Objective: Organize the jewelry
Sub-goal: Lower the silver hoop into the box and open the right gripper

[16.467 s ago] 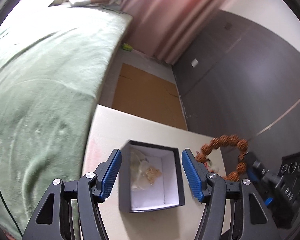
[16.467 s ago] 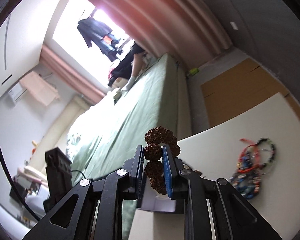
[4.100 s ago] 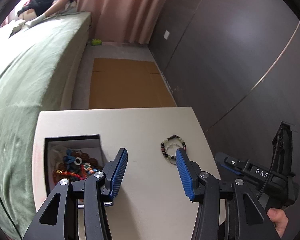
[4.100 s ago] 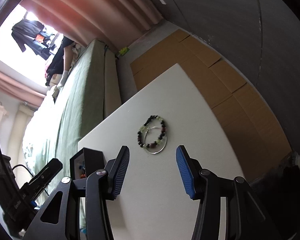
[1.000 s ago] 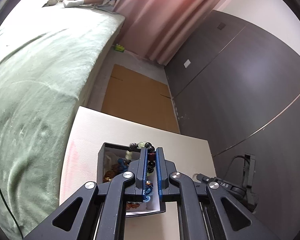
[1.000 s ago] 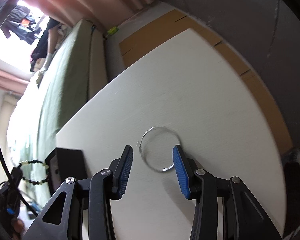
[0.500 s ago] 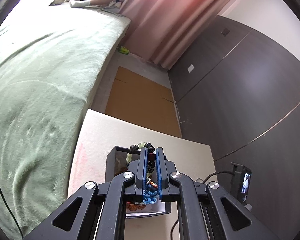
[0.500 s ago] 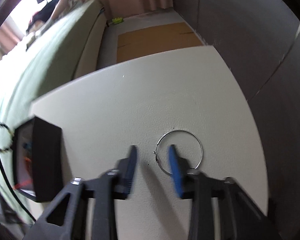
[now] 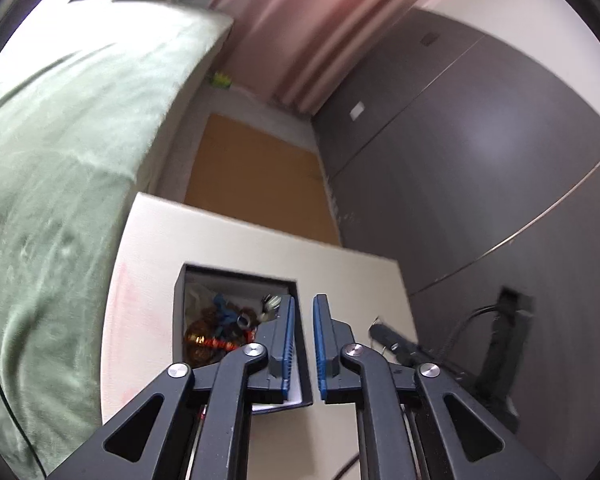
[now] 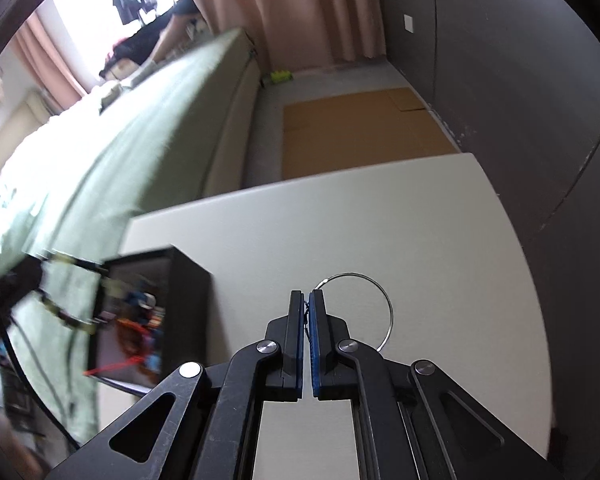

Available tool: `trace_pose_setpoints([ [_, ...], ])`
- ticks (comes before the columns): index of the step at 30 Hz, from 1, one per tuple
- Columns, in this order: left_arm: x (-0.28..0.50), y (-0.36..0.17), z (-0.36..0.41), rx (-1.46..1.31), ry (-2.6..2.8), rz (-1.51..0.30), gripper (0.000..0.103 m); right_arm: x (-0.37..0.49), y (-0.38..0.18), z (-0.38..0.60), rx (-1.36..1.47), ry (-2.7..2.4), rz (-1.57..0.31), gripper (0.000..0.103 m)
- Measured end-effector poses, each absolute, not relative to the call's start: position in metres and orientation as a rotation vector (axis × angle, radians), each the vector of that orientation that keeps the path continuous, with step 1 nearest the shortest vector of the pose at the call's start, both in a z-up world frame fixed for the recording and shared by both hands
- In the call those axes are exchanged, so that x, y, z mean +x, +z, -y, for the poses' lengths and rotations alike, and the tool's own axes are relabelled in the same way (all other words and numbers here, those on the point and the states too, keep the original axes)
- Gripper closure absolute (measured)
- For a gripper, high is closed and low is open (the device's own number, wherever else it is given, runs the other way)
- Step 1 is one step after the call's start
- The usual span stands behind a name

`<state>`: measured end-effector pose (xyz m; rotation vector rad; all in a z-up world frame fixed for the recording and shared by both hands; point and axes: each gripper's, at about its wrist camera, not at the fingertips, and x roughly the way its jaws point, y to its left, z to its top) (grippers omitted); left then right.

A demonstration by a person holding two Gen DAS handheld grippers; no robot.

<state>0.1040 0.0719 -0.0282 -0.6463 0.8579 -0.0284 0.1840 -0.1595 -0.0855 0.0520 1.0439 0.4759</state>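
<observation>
A black box (image 9: 236, 272) with a white lining stands on the white table (image 9: 228, 240) and holds several bracelets (image 9: 220, 328). My left gripper (image 9: 303, 312) is a little open and empty, over the box's right wall. The black and green bead bracelet (image 10: 66, 316) hangs blurred over the box (image 10: 188, 304) in the right wrist view. My right gripper (image 10: 307, 300) is shut on the thin silver ring bracelet (image 10: 384, 300), which lies on the table (image 10: 340, 220) right of the box.
A green bed (image 9: 60, 120) lies left of the table. Brown cardboard (image 9: 256, 184) covers the floor beyond it. A dark wall (image 9: 480, 160) runs along the right, pink curtains (image 9: 300, 20) at the back. The table's far edge is near the box.
My left gripper has opened slightly and let go of the bead bracelet over the box. My right gripper has shut on the silver ring.
</observation>
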Motion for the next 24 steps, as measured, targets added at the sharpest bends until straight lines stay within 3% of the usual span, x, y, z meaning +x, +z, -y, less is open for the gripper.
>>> trace_pose_setpoints([
  [4,0.101,-0.035,-0.084,-0.686,0.008,-0.866,0.07,0.182,-0.081,0.152,0.105,0.514,-1.03,0.099],
  [6,0.096,-0.033,-0.089,-0.69,0.024,-0.851,0.066,0.178,-0.077,0.147,0.133,0.537,-1.022,0.099],
  [24,0.07,-0.029,-0.137,-0.75,0.114,-0.79,0.066,0.158,-0.056,0.085,0.331,0.827,-0.922,0.099],
])
